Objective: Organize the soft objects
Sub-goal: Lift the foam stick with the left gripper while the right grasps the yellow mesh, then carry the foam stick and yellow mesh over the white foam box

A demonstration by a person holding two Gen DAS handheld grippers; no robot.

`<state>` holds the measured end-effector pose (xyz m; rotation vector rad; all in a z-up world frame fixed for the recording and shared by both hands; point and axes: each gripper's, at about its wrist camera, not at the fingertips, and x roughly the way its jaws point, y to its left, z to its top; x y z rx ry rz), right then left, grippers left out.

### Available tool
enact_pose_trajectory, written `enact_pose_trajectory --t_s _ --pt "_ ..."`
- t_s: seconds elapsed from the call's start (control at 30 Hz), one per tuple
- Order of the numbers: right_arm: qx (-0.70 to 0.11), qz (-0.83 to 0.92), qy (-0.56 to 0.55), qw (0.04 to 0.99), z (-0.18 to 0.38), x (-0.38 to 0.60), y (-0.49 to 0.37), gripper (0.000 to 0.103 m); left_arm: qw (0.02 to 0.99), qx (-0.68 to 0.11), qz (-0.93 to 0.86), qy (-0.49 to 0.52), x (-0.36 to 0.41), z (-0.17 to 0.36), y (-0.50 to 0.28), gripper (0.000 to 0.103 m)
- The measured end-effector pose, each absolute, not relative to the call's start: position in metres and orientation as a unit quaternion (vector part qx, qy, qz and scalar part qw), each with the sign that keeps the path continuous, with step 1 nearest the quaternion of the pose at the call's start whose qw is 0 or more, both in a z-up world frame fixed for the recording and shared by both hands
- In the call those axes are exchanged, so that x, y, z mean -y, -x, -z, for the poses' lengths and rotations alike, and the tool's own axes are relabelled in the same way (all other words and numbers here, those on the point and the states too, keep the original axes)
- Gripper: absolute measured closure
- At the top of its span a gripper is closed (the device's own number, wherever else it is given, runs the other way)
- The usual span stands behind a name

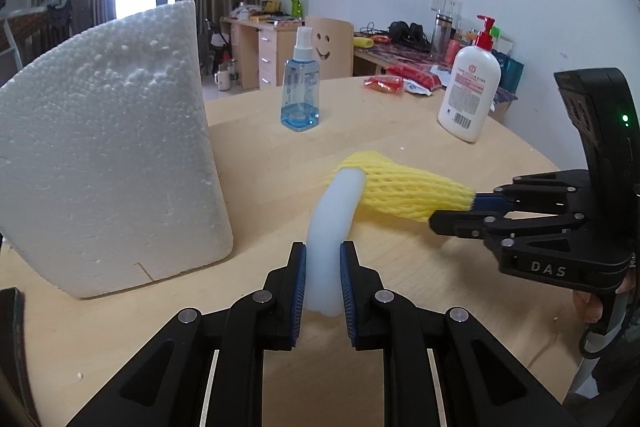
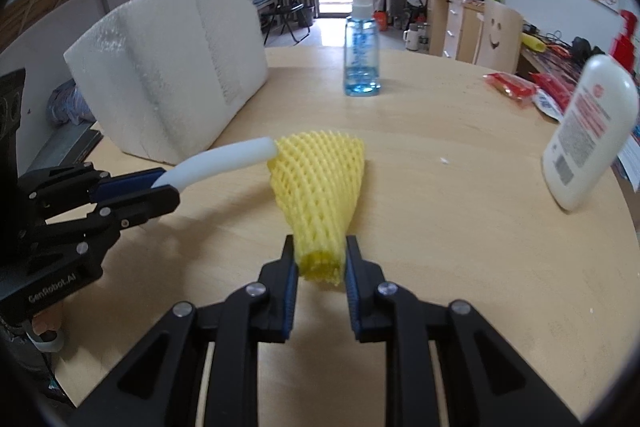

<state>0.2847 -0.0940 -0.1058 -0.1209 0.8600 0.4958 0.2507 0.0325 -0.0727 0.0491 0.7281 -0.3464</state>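
Observation:
My left gripper [image 1: 323, 277] is shut on a white foam tube [image 1: 334, 223], which curves up and away from its blue pads. The tube's far end sits at the wide mouth of a yellow foam net sleeve [image 1: 404, 187]. My right gripper [image 2: 320, 267] is shut on the narrow end of that yellow net sleeve [image 2: 320, 183], held a little above the round wooden table [image 2: 440, 187]. In the right wrist view the left gripper [image 2: 160, 189] comes in from the left with the white tube [image 2: 224, 163] reaching the sleeve's mouth. The right gripper [image 1: 452, 211] enters the left wrist view from the right.
A large white styrofoam block [image 1: 108, 155] stands on the left of the table. A blue spray bottle [image 1: 300, 87] stands at the back middle, a white pump bottle [image 1: 470, 83] at the right, red snack packets [image 1: 384, 83] behind. Desks and a chair fill the room beyond.

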Motion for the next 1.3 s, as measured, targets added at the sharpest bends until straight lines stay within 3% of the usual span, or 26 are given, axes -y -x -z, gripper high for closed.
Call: enact_pose_trajectory --t_s 1.3 --pt "-0.252 -0.227 -0.006 0.941 0.03 0.158 -0.161 0.078 0.968 -0.229 0.101 -0.018 -0.017 -0.012 -0.123 0.084"
